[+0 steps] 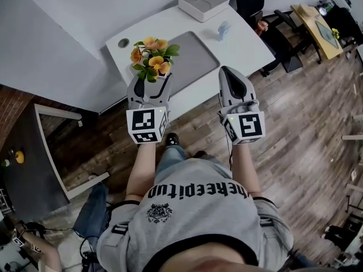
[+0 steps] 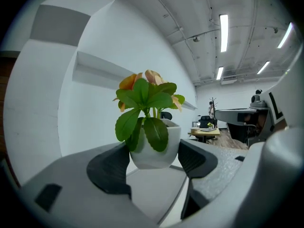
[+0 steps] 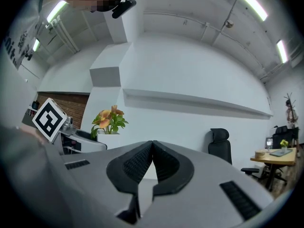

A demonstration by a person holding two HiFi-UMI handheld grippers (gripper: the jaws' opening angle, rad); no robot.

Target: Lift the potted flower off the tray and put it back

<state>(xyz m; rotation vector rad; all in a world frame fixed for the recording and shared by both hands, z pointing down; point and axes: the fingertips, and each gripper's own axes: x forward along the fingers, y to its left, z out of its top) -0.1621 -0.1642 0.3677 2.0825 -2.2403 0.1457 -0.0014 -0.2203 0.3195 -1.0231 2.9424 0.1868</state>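
**Head view:** The left gripper sits left of centre, clamped on the white pot of the potted flower. The orange blooms and green leaves stand upright above its jaws. The pot hangs over the near left edge of the grey tray, which lies on the white worktop. The right gripper hovers at the worktop's near edge, just right of the tray, with its jaws together and nothing in them. A white box rests at the far edge of the worktop, in the upper middle of the frame.

**Left gripper view:** The potted flower fills the centre, with its pot sitting between the two dark pads. The jaws stand wide, closed on the pot's sides. Low in the frame, the tray shows beneath the pot, clear of its base.

**Right gripper view:** The right gripper has its ribbed pads meeting at the tips, with nothing between them. At the left of the frame is the potted flower, held in the other gripper beside its marker cube. A black office chair stands at the right.
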